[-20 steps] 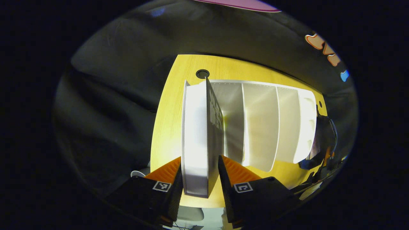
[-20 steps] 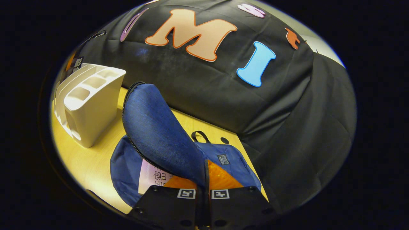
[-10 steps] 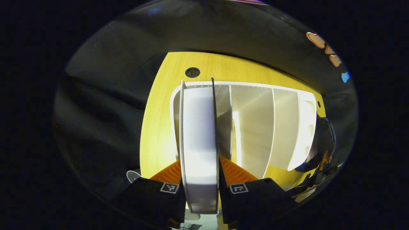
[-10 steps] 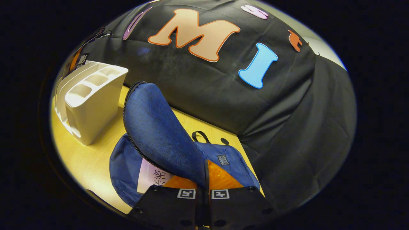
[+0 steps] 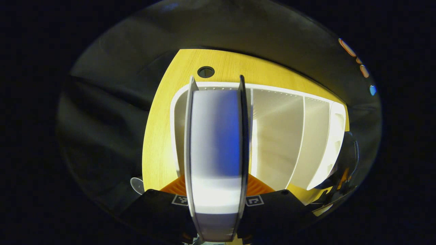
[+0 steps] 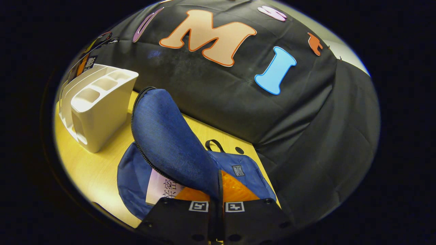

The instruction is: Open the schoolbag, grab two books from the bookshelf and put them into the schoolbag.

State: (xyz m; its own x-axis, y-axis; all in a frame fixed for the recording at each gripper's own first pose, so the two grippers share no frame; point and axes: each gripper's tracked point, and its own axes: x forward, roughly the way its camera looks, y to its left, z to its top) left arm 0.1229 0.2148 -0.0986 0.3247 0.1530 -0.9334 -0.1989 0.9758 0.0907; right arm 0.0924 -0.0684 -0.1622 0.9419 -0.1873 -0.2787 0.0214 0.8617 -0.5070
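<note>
Paper block, stiff: my left tongs (image 5: 216, 200) pinched the book (image 5: 215, 153) across its covers; right tongs (image 6: 216, 204) pinched the limp schoolbag flap (image 6: 167, 139).

Your schoolbag (image 6: 163, 136) is dark blue denim-like cloth with a black zip and black loop. The book (image 6: 160, 187) inside has a pale pink cover. The bookshelf (image 6: 98, 109) is cream-white. The counter (image 5: 163, 136) is yellow wood-grain.
</note>
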